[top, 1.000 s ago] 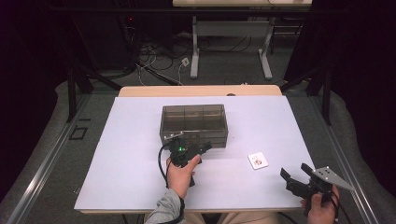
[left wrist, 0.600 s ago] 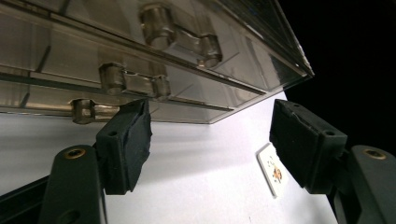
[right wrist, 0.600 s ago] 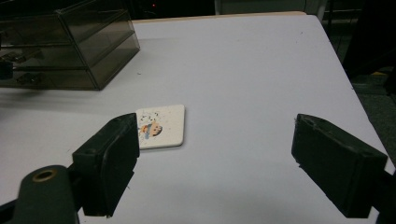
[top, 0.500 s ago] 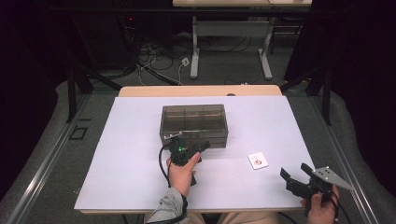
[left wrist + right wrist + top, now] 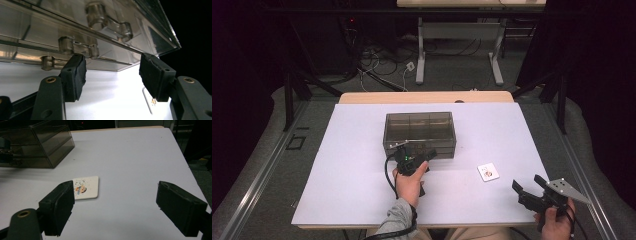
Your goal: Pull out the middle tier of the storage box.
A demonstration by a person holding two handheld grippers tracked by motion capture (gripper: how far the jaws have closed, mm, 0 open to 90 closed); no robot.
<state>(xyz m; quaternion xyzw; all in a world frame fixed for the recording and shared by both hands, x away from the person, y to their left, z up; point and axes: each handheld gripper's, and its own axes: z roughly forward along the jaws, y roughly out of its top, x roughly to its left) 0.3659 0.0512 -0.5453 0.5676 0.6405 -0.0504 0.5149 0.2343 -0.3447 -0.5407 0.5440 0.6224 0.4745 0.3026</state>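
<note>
up close, left tongs (image 5: 414, 150) closing, spread at smoky box (image 5: 419, 131), contents unclear; right tongs (image 5: 528, 187) spread.

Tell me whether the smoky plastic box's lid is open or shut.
Shut. The box has its lid lying flat on the body in the high view; the left gripper is at its front latches, pads not pressing anything.

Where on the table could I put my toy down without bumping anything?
The whole left side of the white table is bare, and so is the far right, beyond the little card. The strip behind the smoky plastic box is free too. It is crowded in front of the box, where the left tool is working.
</note>
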